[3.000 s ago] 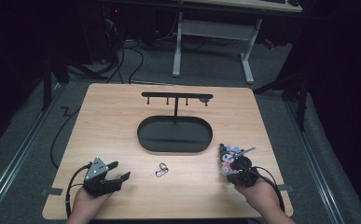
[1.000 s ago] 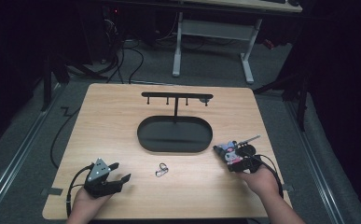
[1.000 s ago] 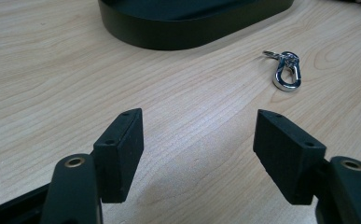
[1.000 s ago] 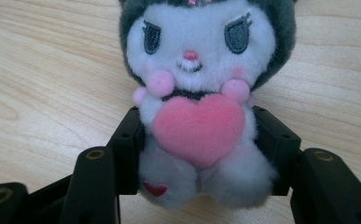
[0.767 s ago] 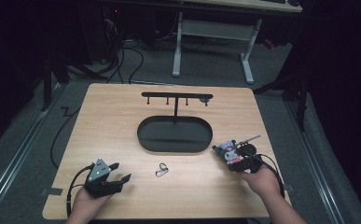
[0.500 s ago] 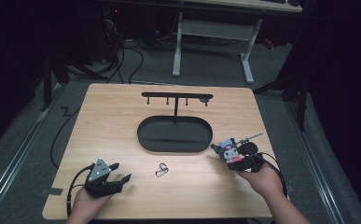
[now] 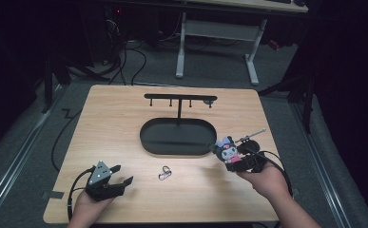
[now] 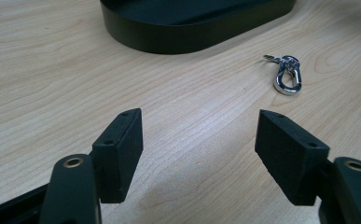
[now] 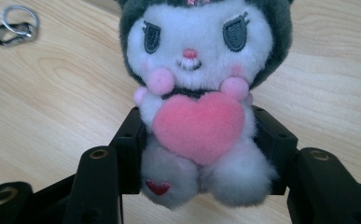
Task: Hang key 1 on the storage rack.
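Note:
A small plush toy (image 9: 194, 93) with a white face, dark hood and pink heart sits between the jaws of my right gripper (image 9: 197, 144), which is shut on its body. In the high view the plush toy (image 7: 229, 151) hangs above the table's right side, beside the dark oval tray (image 7: 178, 137), with my right gripper (image 7: 241, 161) under it. A metal clasp (image 7: 164, 173) lies on the wood between the two hands; the clasp (image 8: 288, 74) lies ahead and right of my left gripper (image 8: 199, 154). My left gripper (image 7: 117, 179) rests open at the front left, holding nothing.
A black rack with a crossbar and small hooks (image 7: 179, 99) rises from the oval tray's far side. The wooden table (image 7: 115, 123) ends close behind both hands. Cables trail off the table's left edge (image 7: 60, 137). A desk frame stands beyond the table.
My right gripper has lifted with the plush toy and drifted a little toward the tray. The left gripper and the clasp have stayed put.

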Demonstrator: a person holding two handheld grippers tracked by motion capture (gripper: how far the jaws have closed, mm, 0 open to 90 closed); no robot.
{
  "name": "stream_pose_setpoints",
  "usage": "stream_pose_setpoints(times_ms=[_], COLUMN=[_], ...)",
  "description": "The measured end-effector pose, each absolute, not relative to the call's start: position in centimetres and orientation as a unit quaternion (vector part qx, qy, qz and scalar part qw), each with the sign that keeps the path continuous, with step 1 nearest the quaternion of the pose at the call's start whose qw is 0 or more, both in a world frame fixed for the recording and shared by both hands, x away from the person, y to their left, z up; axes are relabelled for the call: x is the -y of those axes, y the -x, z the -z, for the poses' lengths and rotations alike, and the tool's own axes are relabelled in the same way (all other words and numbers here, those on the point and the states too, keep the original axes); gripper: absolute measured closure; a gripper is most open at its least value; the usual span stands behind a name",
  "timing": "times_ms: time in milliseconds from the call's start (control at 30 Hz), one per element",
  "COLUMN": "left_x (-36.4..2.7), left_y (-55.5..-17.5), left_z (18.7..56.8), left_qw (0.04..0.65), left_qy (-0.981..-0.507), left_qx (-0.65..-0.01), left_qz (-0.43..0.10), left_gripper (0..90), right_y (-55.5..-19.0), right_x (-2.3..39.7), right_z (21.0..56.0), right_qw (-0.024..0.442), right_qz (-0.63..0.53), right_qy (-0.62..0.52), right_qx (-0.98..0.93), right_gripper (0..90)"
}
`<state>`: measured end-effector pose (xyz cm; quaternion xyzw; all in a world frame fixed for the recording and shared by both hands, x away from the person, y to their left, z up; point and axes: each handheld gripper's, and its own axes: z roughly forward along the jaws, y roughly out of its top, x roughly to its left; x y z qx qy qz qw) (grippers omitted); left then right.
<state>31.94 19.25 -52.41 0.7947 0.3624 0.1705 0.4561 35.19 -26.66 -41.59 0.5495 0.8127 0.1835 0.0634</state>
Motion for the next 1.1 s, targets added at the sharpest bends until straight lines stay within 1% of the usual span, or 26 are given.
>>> stream_pose_setpoints(times_ms=[233, 500, 1100], left_x=[-19.4, -19.4, -19.4], left_y=[-32.0, -32.0, -31.9], left_z=[52.4, 52.4, 52.4], left_qw=[0.455, 0.456, 0.455], left_qy=[-0.795, -0.794, -0.796], left_qx=[-0.363, -0.363, -0.361], left_qz=[-0.170, -0.170, -0.170], left_gripper=[32.4, 32.4, 32.4], right_y=[-35.8, -36.8, -39.1], right_x=[25.7, 24.7, 24.2], right_z=[40.3, 38.4, 35.1], right_qw=[0.057, 0.062, 0.071], right_qz=[-0.185, -0.186, -0.193], right_qy=[-0.543, -0.529, -0.533], right_qx=[-0.817, -0.826, -0.820], right_gripper=[47.5, 47.7, 48.3])
